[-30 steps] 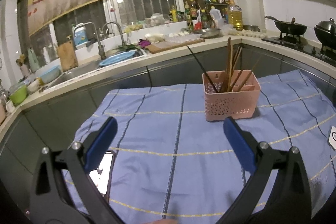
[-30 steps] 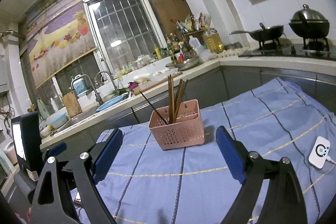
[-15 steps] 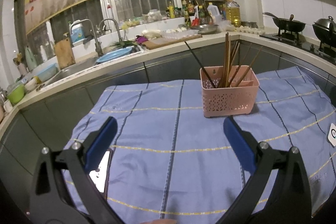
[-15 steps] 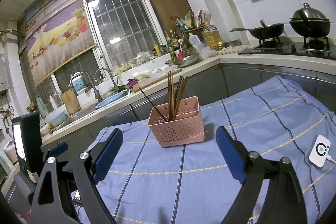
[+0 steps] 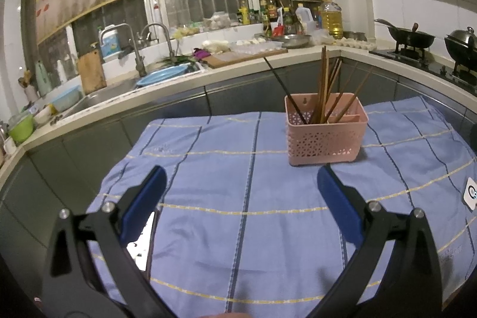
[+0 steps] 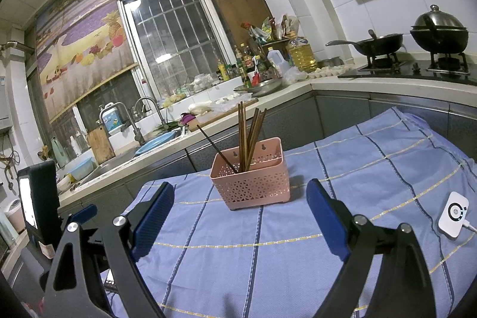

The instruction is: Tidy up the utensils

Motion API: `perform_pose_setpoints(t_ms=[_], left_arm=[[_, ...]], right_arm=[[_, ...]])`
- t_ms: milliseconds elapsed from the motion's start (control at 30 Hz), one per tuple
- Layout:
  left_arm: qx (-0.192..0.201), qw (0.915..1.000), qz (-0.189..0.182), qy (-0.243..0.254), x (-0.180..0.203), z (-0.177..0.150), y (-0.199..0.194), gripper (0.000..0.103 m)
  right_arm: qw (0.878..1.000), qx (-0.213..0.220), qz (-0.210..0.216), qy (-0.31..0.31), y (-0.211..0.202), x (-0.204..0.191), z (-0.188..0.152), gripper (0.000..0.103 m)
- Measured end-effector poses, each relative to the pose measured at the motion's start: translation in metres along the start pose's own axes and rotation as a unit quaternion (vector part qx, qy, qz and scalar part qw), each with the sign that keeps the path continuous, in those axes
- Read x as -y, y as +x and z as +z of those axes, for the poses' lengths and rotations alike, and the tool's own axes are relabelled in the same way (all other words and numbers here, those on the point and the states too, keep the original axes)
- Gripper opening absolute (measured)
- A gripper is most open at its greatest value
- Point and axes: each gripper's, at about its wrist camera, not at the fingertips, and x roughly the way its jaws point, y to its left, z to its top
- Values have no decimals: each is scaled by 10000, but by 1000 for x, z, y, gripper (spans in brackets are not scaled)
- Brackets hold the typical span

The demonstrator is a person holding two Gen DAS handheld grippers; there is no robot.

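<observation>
Jaws: left gripper point(image 5: 238, 181) and right gripper point(image 6: 240, 194) wide apart, empty.
Chopsticks point(image 6: 246, 136): standing in pink basket point(image 6: 253, 184); judged sorted, approach slowly.

Pink plastic basket point(image 5: 326, 139) point(image 6: 252, 184) with lattice-perforated walls and a hanging hole in the back wall, upright on the blue striped cloth point(image 5: 238, 198) point(image 6: 342, 184); inner divider visible from the left wrist view; brown chopsticks point(image 5: 323, 88) point(image 6: 243, 136) stand in it, some near upright, some leaning right; one dark chopstick point(image 5: 284, 90) point(image 6: 216, 148) leans left, tip past the rim.
</observation>
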Motion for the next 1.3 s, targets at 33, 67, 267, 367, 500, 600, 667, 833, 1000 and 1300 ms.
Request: perform_pose_setpoints(t_ms=[33, 67, 267, 367, 500, 600, 667, 833, 1000, 1300], left_arm=[[-8, 10000, -11, -11, -1, 0, -1, 97], [-12, 10000, -19, -21, -1, 0, -1, 97], [-18, 10000, -15, -13, -2, 0, 0, 97], [-20, 10000, -22, -9, -2, -2, -1, 97], [-19, 10000, -32, 3, -3, -4, -1, 97], [-21, 10000, -26, 6, -2, -5, 0, 97], [-24, 10000, -30, 2, -2, -5, 0, 97], [-27, 10000, -25, -4, -2, -5, 0, 97], [-28, 10000, -27, 2, -3, -5, 1, 97], [-43, 10000, -21, -4, -5, -8, 3, 97]], right_arm=[[10000, 1, -2, 0, 0, 0, 0, 89], [10000, 2, -4, 2, 0, 0, 0, 89], [10000, -1, -4, 9, 0, -1, 0, 89], [10000, -1, -2, 3, 0, 0, 0, 89], [10000, -2, -4, 8, 0, 0, 0, 89], [10000, -2, -7, 15, -1, -2, -1, 89], [10000, -3, -4, 13, -1, -1, 0, 89], [10000, -5, -4, 10, -1, -1, 0, 89], [10000, -3, -7, 14, -1, -2, 0, 89], [10000, -6, -7, 15, -1, 0, 1, 89]])
